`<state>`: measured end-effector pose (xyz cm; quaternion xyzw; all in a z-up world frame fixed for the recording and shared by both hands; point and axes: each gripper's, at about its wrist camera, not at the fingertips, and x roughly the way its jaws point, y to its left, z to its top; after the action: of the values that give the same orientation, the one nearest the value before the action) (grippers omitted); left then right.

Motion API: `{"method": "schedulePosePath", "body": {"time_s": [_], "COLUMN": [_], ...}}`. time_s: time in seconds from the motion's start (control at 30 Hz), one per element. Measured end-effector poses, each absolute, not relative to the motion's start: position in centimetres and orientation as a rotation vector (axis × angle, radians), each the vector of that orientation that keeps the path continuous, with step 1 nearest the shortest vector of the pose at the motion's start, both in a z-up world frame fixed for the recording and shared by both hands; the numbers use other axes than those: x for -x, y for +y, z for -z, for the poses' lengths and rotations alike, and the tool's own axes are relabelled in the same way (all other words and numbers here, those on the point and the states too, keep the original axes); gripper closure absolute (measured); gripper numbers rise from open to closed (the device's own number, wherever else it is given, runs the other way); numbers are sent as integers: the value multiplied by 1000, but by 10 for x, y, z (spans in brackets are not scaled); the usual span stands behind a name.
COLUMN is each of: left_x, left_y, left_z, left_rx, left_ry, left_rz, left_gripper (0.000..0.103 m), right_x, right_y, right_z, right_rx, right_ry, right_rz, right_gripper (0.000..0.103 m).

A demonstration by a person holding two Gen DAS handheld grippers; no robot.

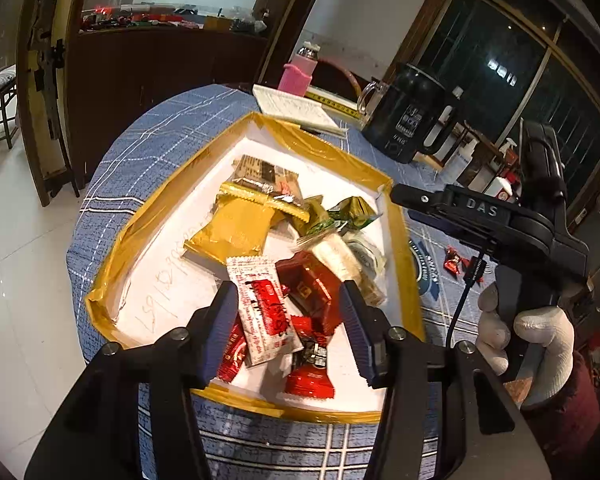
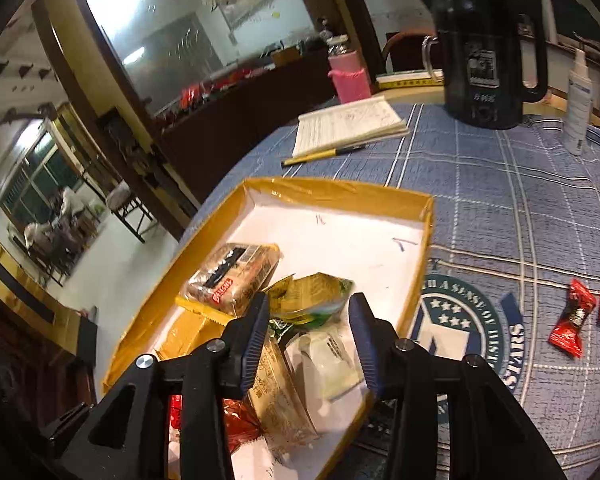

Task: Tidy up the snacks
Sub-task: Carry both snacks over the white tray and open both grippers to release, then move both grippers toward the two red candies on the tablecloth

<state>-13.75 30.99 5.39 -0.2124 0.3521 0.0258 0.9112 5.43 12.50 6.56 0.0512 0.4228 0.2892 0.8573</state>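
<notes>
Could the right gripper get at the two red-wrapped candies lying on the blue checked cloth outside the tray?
Probably yes. The red-wrapped candies lie uncovered on the blue checked cloth, nothing around them, and the right gripper is open over the yellow-rimmed tray.

Glossy foil snack wrappers [image 1: 236, 228] – woven cloth tablecloth [image 2: 500, 208], matt.

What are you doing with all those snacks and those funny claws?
A person is tidying snacks using a claw-like gripper in each hand. Most packets already lie in the yellow-edged box on the blue tablecloth. The left gripper and right gripper both hover open over the box, holding nothing. Two red candies lie outside it on the cloth.
</notes>
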Motion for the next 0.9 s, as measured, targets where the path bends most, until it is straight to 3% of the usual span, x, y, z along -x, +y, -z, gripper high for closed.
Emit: {"method": "schedulePosePath", "body": {"time_s": [0.1, 0.33, 0.9], "left_x": [142, 155, 155], "left_y": [303, 274, 149], "left_z": [-61, -82, -86], "left_rx": [425, 329, -3], "left_ry": [709, 644, 660], "left_rz": [-53, -108, -112], "left_gripper": [51, 30, 29], "right_x": [-44, 13, 95], "right_y": [108, 64, -42], "right_z": [-72, -76, -42], "right_rx": [-143, -148, -100], "right_ry": [886, 849, 830], "right_rz": [-620, -654, -548], "right_gripper": [59, 56, 56]}}
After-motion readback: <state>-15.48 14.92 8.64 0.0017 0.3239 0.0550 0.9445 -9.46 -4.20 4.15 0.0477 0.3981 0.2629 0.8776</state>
